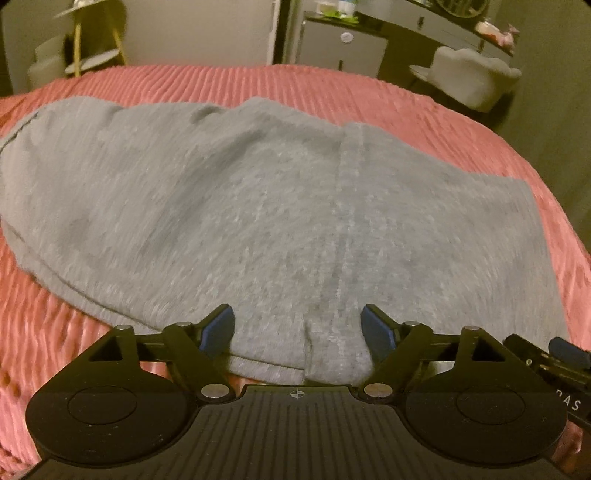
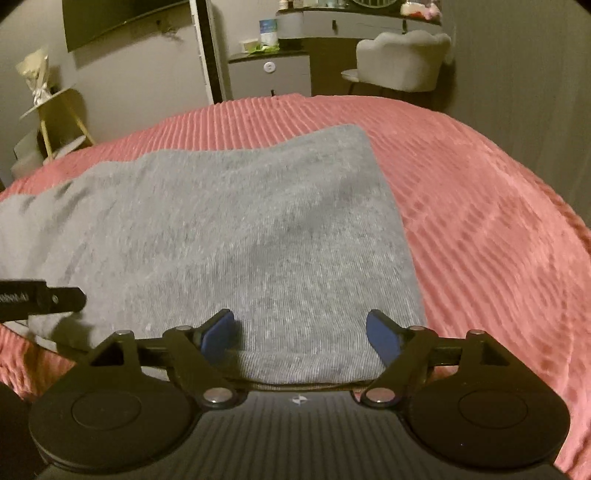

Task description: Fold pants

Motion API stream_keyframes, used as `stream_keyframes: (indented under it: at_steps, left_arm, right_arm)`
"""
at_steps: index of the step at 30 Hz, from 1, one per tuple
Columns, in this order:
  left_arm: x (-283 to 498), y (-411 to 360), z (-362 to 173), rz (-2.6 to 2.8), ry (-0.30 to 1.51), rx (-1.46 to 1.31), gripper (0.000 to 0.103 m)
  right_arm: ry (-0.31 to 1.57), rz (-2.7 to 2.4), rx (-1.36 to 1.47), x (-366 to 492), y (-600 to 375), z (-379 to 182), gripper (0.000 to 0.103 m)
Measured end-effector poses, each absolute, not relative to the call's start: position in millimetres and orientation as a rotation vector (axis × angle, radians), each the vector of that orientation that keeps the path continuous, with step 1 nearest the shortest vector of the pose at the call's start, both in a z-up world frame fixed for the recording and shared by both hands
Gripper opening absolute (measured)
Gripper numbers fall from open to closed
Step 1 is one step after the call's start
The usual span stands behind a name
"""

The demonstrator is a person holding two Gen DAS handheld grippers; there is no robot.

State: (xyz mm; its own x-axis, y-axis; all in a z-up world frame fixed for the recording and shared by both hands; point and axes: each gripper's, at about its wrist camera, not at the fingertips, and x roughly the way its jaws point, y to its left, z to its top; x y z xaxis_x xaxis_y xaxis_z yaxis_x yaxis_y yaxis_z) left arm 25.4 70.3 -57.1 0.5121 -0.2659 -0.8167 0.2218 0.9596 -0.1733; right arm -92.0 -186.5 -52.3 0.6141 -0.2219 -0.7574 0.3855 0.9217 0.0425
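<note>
A bedroom in dim, warm light: a bed covered by a pink ribbed bedspread [image 1: 424, 110] fills most of both wrist views, and it serves here as the landmark. Beyond the far edge of the bedspread stand a grey cabinet [image 2: 269, 74] with a round knob, a pale scalloped chair [image 2: 402, 59] and a dark-topped vanity desk [image 2: 354, 18]; off the far left corner is a small yellow-legged shelf stand [image 2: 62, 110], and a dark flat screen [image 2: 122, 18] hangs on the wall above it.

The grey pants [image 1: 240, 206] lie flat on the bedspread, spread across its middle, with pink cloth showing all around them. In the left wrist view a vertical seam runs down the fabric toward the near hem, which sits at the near side of the bedspread.

The left gripper [image 1: 298, 325] is over that near hem, its blue-padded jaws spread wide with grey fabric lying between them, not pinched. The right gripper [image 2: 301, 328] is likewise at the near edge of the pants, close to their right-hand corner, jaws spread apart over the cloth and clamping nothing. Each gripper's dark body shows at the side edge of the other's view, so the two are near each other along the near hem.
</note>
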Motion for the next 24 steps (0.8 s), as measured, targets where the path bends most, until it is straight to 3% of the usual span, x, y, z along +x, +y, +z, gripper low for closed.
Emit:
stream_keyframes:
  at_steps: [4,7,10,12,18,24]
  left_arm:
    - [28.6,90.9,-53.0,-0.273,1.011,-0.136,0.082]
    - [31.2,117.4,-42.0,-0.240,0.988,-0.209,0.083]
    - [38.1,155.4,-28.5,-0.146,0.894,-0.228,0.096]
    - [46.4,189.0,-26.6,-0.063,0.832,-0.271,0.098]
    - [78.7,315.6,-63.3,-0.004,0.861,-0.603,0.097]
    - [100.3,371.2,-91.7,0.020,0.869,-0.716,0.097]
  right_arm:
    - [0.800,-0.438,0.196,-92.9,-187.1,-42.8,0.083]
    - [0.766,-0.546,0.164,-84.7,-188.4,-36.9,0.094]
    - [0.782,-0.553,0.134,-65.7,-183.1,-41.5,0.096]
    - [0.824,-0.524,0.083,-45.6,-169.1,-53.3,0.098]
    - [0.820,-0.297,-0.001,-26.0,-119.4,-59.8,0.103]
    - [0.785,-0.270,0.123,-30.9,-128.3,-77.4,0.103]
